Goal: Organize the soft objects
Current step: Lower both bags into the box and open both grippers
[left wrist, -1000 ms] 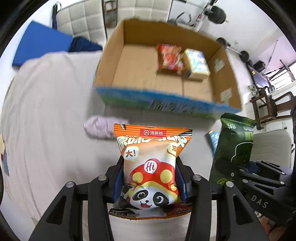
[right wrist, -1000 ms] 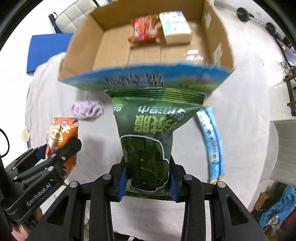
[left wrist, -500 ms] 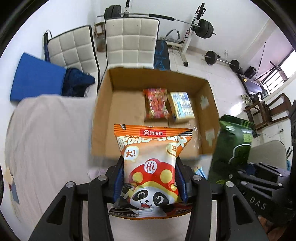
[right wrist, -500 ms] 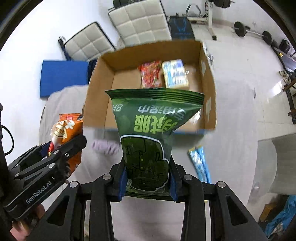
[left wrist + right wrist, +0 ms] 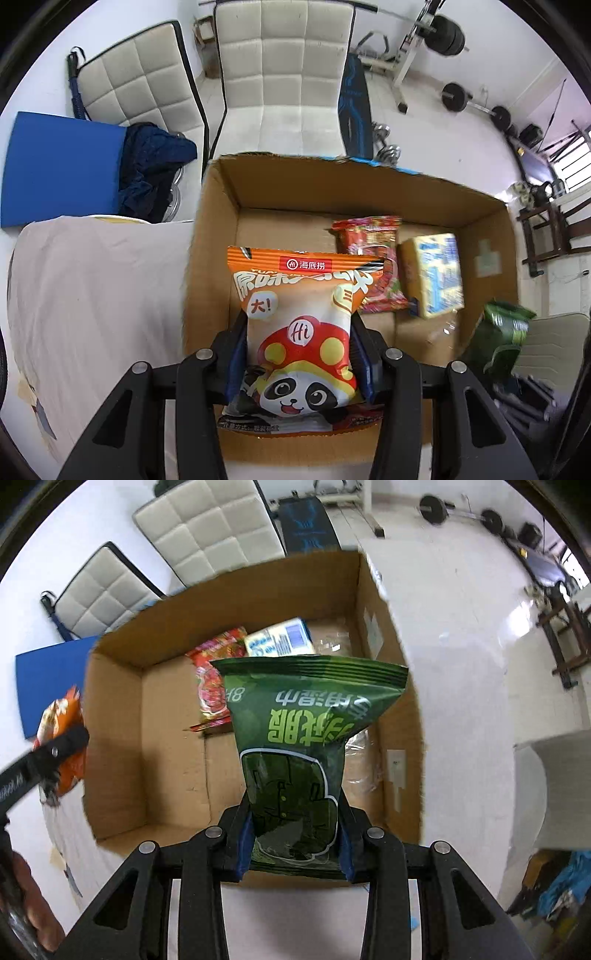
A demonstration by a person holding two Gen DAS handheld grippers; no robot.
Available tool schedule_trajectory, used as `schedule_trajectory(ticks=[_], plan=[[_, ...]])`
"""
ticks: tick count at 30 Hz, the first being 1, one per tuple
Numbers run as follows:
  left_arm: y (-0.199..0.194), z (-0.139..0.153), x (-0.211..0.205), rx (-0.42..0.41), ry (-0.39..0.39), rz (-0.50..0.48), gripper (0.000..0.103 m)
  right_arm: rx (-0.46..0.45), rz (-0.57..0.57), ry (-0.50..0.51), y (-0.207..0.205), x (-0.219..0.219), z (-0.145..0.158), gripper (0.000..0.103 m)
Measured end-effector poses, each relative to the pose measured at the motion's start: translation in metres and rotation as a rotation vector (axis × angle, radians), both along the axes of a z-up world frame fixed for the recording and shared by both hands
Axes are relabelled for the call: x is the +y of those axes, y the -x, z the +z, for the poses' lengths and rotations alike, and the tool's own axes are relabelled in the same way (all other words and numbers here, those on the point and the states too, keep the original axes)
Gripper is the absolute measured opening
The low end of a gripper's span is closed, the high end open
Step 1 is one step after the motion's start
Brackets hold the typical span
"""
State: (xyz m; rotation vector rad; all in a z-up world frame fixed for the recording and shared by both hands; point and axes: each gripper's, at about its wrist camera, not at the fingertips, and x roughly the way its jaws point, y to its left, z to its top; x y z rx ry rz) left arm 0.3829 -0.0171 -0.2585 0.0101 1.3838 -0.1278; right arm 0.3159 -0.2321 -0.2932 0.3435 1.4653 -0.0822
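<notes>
My left gripper (image 5: 297,354) is shut on an orange snack bag with a panda (image 5: 297,332) and holds it over the near left part of the open cardboard box (image 5: 214,236). My right gripper (image 5: 295,830) is shut on a green snack bag (image 5: 306,746) and holds it over the same box (image 5: 114,709), toward its right half. A red snack packet (image 5: 369,240) and a yellow and blue pack (image 5: 436,277) lie side by side on the box floor at the back. The green bag also shows at the right of the left wrist view (image 5: 498,336).
The box stands on a table with a pale cloth (image 5: 92,295). Two white padded chairs (image 5: 284,74) stand behind the box, with a blue mat (image 5: 55,166) and dark clothing (image 5: 151,162) at left. Gym weights (image 5: 454,96) lie on the floor behind.
Both grippers have moved forward and up from the table in front of the box to above its inside, each still holding its bag. The purple cloth and blue packet have left view.
</notes>
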Motion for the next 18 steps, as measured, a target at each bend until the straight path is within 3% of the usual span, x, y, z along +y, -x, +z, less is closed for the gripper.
schedule_trajectory(ticks=[8, 16, 18], plan=[[-0.041, -0.052, -0.014, 0.074, -0.032, -0.030, 0.045, 0.045, -0.066, -0.008, -0.003, 0.002, -0.041, 0.039], [-0.059, -0.073, -0.020, 0.125, -0.053, -0.023, 0.047, 0.094, -0.061, -0.024, -0.015, 0.005, -0.065, 0.041], [-0.060, -0.073, -0.019, 0.133, -0.038, -0.011, 0.048, 0.090, -0.063, -0.020, -0.015, 0.007, -0.066, 0.051]])
